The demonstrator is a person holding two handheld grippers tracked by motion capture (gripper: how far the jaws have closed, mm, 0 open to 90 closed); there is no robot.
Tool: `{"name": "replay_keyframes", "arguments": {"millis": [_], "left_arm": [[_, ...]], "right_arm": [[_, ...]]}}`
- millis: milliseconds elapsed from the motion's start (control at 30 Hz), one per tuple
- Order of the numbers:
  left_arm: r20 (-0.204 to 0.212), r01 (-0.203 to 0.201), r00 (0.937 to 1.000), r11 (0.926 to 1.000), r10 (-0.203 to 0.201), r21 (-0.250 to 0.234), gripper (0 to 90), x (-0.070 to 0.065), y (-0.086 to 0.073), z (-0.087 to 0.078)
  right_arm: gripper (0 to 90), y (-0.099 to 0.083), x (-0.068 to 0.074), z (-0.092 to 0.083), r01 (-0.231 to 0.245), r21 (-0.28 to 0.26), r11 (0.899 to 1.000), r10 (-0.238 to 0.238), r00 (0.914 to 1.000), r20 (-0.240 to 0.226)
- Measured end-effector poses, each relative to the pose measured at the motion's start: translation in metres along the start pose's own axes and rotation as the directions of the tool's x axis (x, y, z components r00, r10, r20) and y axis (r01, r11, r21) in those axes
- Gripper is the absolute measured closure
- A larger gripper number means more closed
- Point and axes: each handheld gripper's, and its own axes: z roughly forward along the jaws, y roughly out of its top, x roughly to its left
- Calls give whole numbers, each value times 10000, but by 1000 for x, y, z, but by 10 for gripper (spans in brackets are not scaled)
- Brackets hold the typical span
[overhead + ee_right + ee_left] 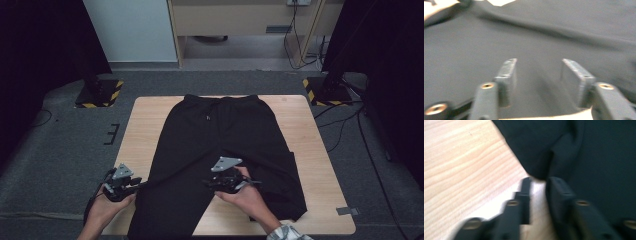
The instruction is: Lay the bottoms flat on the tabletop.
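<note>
- Trousers [220, 150] lie flat along the table [145, 120], waistband far, ready for folding.
- We hold the left gripper [537, 182] at the leg's edge, jaws parted, pinching nothing.
- We hold the right gripper [537, 67] over mid-cloth, jaws spread, empty.

We read this as a lab recording bay: grey carpet floor [55, 150], light wooden table [145, 117] at frame centre, hazard-striped stand bases [99, 94] at upper left and right, black curtains [30, 60] flanking, loose cables [345, 120] at right.
</note>
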Motion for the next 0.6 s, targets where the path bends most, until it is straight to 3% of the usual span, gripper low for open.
{"name": "replay_keyframes", "arguments": {"millis": [67, 133, 167, 200, 267, 333, 367, 400, 500, 600], "left_arm": [[-34, -117, 9999, 9991, 115, -419, 415, -7, 10, 0], [84, -397, 9991, 9965, 404, -740, 356, -18, 25, 1], [84, -397, 9991, 9965, 404, -740, 330, -18, 25, 1], [114, -489, 9987, 9949, 501, -881, 307, -24, 32, 3], [531, -547, 9968, 9937, 601, -982, 276, -42, 54, 20], [617, -769, 9947, 9932, 824, -871, 258, -57, 67, 39], [617, -769, 9947, 9932, 824, -871, 253, -57, 67, 39], [695, -762, 9941, 9929, 827, -911, 254, -69, 76, 54], [1143, -468, 9917, 9926, 597, -1121, 256, -88, 92, 75], [1146, -853, 9888, 9922, 956, -911, 267, -106, 107, 95]], "right_arm": [[285, -6, -15, -15, -335, 88, 9994, 331, 9982, 491], [221, -12, -29, -33, -601, 32, 9982, 595, 9933, 987], [221, -12, -29, -33, -601, 32, 9982, 595, 9933, 987], [195, -20, -42, -53, -717, -100, 9974, 724, 9907, 1150], [275, -31, -53, -71, -850, -76, 9964, 852, 9857, 1451], [350, -44, -62, -85, -893, 120, 9959, 856, 9794, 1828], [350, -44, -62, -85, -893, 120, 9959, 856, 9794, 1828], [425, -60, -69, -98, -1038, 145, 9945, 985, 9731, 2083], [476, -79, -73, -114, -1193, -16, 9929, 1166, 9671, 2260], [437, -97, -76, -123, -1390, 1, 9903, 1360, 9688, 2074]]}}
